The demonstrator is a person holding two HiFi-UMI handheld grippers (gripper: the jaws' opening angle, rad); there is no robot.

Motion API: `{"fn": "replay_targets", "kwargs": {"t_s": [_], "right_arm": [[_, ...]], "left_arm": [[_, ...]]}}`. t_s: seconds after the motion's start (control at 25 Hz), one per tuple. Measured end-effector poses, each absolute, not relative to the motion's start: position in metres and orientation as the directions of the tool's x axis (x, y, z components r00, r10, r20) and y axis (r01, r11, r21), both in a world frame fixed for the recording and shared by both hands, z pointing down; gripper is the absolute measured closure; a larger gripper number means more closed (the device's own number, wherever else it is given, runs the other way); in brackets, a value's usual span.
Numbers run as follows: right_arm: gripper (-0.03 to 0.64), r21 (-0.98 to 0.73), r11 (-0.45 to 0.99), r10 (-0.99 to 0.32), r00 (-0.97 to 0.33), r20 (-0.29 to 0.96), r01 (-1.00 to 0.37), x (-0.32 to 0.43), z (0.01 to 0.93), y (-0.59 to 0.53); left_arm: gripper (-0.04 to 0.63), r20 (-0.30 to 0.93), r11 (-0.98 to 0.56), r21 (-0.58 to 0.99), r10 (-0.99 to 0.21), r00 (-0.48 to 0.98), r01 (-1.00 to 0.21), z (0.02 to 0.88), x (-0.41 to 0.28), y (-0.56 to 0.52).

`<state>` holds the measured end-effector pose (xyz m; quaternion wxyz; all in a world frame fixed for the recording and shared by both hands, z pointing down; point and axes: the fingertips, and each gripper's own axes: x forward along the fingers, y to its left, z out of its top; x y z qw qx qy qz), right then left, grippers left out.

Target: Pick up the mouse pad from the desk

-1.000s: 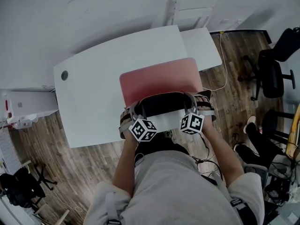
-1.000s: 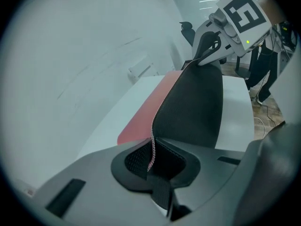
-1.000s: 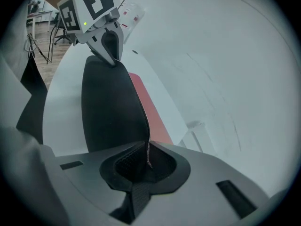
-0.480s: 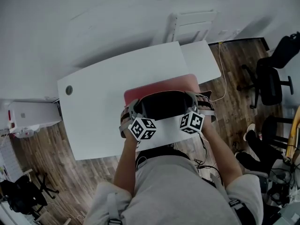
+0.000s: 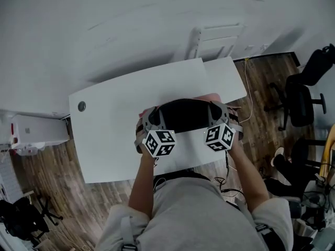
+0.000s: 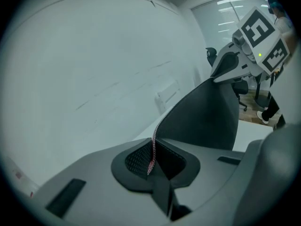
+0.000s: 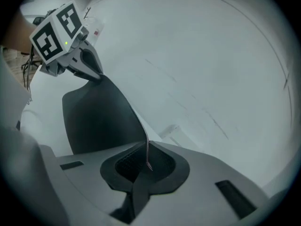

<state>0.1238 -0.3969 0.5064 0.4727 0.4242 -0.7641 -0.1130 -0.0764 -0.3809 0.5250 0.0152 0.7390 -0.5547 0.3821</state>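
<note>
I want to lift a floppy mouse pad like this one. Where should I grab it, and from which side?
Best by the near edge, one gripper toward each end, coming from the person's side of the desk. The mouse pad is thin and floppy, so jaws pinch across its edge: the left gripper is shut on it, the right gripper has jaws closing on it.

The mouse pad (image 5: 183, 115) spans between the left gripper (image 6: 151, 157) and the right gripper (image 7: 147, 161), one edge pinched in each, above the desk (image 5: 120, 119). The desk stretches on ahead of both. An office chair (image 5: 301, 101) stands well off to the right gripper's right.
</note>
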Motion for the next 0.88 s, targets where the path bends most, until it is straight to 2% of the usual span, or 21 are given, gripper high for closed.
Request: {"fn": "replay_targets", "kwargs": {"t_s": [0.32,0.56,0.88], "right_arm": [[0.568,0.536,0.574,-0.788,-0.241,0.566,-0.618,0.120,0.456,-0.396],[0.568,0.562,0.553,-0.818,-0.271,0.508,-0.615,0.110,0.420,-0.377],[0.569,0.587,0.476,-0.876,-0.294,0.383,-0.654,0.112,0.358,-0.370]], "left_arm": [[0.565,0.500,-0.344,-0.390,-0.858,0.117,-0.854,0.476,-0.077,-0.376],[0.567,0.441,-0.292,-0.363,-0.890,0.113,-0.885,0.442,-0.081,-0.357],[0.568,0.286,-0.207,-0.447,-0.955,0.081,-0.870,0.371,-0.071,-0.342]]}}
